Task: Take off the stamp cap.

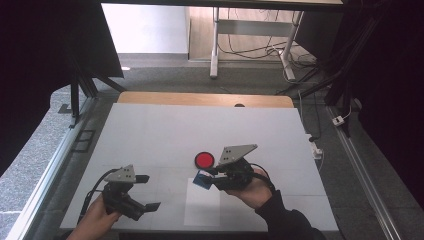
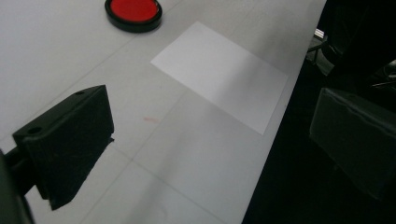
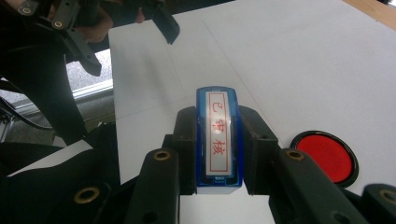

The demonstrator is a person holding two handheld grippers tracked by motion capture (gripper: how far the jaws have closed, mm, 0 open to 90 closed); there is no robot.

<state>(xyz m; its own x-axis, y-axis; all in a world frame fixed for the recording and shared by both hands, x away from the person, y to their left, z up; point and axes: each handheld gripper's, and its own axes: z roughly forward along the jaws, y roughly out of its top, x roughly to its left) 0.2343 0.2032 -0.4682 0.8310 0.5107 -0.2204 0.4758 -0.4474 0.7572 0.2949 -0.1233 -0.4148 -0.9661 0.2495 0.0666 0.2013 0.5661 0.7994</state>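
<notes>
A blue stamp (image 1: 201,179) with a white label and red characters (image 3: 218,135) is clamped between the jaws of my right gripper (image 1: 209,178), which is shut on it near the table's middle. The stamp hangs just above the far end of a white paper sheet (image 1: 202,206). A round red ink pad (image 1: 204,160) in a black case lies just behind the stamp. My left gripper (image 1: 148,192) is at the front left, pointing right toward the sheet, open and holding nothing. In its own view the jaws stand wide apart (image 2: 210,140), with the sheet (image 2: 219,74) and the ink pad (image 2: 133,11) ahead.
The white table top (image 1: 150,135) has a wooden strip (image 1: 200,98) along its far edge. Beyond it are grey floor, desk legs and cables. My left gripper's outer jaw hangs past the table's front edge (image 2: 275,140). Metal rails run along both sides.
</notes>
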